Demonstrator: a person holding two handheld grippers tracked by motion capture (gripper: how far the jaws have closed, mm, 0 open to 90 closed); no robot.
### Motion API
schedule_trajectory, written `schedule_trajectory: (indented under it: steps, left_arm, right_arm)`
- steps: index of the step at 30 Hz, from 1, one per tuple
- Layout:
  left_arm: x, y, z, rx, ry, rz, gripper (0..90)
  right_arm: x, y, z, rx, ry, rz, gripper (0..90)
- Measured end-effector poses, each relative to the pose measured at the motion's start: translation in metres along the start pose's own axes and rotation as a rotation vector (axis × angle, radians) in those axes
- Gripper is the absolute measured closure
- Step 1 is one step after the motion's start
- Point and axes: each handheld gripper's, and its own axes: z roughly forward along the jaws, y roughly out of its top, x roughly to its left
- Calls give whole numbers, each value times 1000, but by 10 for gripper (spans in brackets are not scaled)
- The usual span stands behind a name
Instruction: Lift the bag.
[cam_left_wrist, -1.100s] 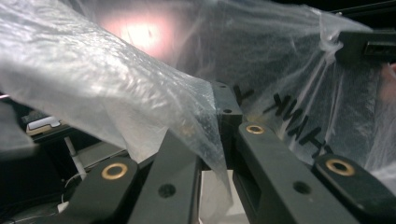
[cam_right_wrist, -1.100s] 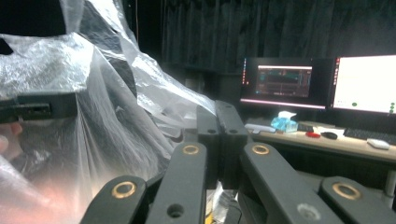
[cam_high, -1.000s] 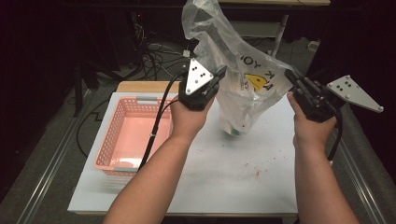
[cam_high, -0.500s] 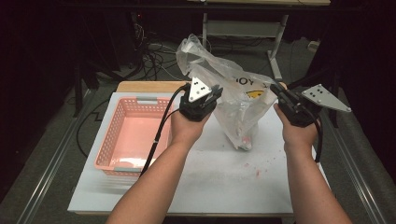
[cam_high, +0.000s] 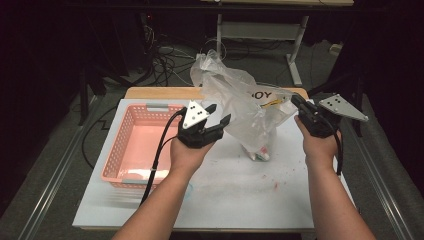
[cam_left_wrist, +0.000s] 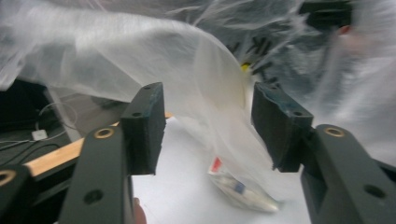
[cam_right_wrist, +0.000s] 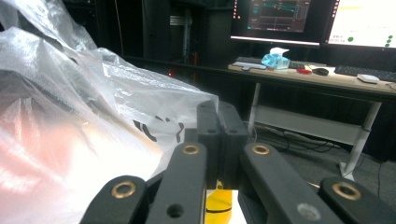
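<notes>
White table (cam_high: 240, 200), one plastic bag (cam_high: 245, 107), one basket (cam_high: 131, 150)

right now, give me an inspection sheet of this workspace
surface: white table top with small red specks near the bag
job's things: clear plastic bag with black lettering, its bottom resting on the table with small packets inside; pink basket at the left, nothing seen in it
clutter: nothing seen
grippers: left gripper has just been opening, pads apart with bag film between them, not pinching it; right gripper shut on the bag's edge
cables: black cable trails from the left gripper across the basket; loose cables on the floor behind
surroundings: desk with lit monitors in the right gripper view
</notes>
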Motion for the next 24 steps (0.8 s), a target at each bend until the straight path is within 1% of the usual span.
schedule_trajectory:
  steps: [2, 4, 6, 7, 9, 10, 11, 13, 14, 15, 16, 17, 18, 19, 20, 22, 24]
  left_arm:
    - [-6, -5, -9, -8, -10, 11, 380]
    - [-10, -12, -18, -22, -26, 7, 337]
    - [-14, -20, -26, -12, -39, 9, 300]
    - [-16, -24, -29, -6, -49, 6, 269]
    - [-18, -32, -35, 5, -87, -24, 217]
    - [-20, -36, -37, 1, -92, -31, 189]
    - [-22, -40, -39, 5, -90, -24, 171]
    - [-26, -47, -37, 29, -91, -7, 140]
    - [-26, -51, -35, 42, -93, -9, 139]
    - [-26, -54, -32, 58, -95, -16, 134]
    - [-26, -57, -28, 76, -92, -30, 94]
    - [-25, -60, -25, 94, -106, -46, 58]
    - [-25, -63, -22, 105, -126, -61, 53]
    - [-26, -66, -20, 111, -134, -68, 44]
    - [-27, -69, -18, 116, -134, -69, 14]
    - [-30, -75, -14, 129, -147, -80, 0]
    - [-36, -83, -10, 145, -163, -66, 0]
  right_arm:
    - [-1, 0, 1, -2, -3, -5, 900]
    - [0, 0, 0, 1, -1, -7, 900]
    - [0, 0, 0, 3, 4, -9, 900]
    - [0, 0, 0, 1, 7, -10, 900]
    - [1, 0, 0, 4, 14, -6, 900]
    - [2, 0, 0, 5, 18, -2, 900]
    - [2, 0, 0, 5, 20, -7, 900]
    - [4, 0, 1, 5, 27, -11, 900]
    - [5, 0, 2, 6, 30, -20, 900]
    - [6, 0, 2, 6, 35, -17, 900]
    - [7, 0, 2, 5, 38, -16, 900]
    - [8, -1, 2, 10, 39, -11, 900]
    - [8, -1, 2, 9, 40, -20, 900]
    - [8, -1, 2, 9, 46, -22, 900]
    - [10, -2, 2, 10, 50, -20, 900]
    - [11, -2, 2, 13, 59, -21, 900]
    - [12, -3, 1, 13, 67, -25, 899]
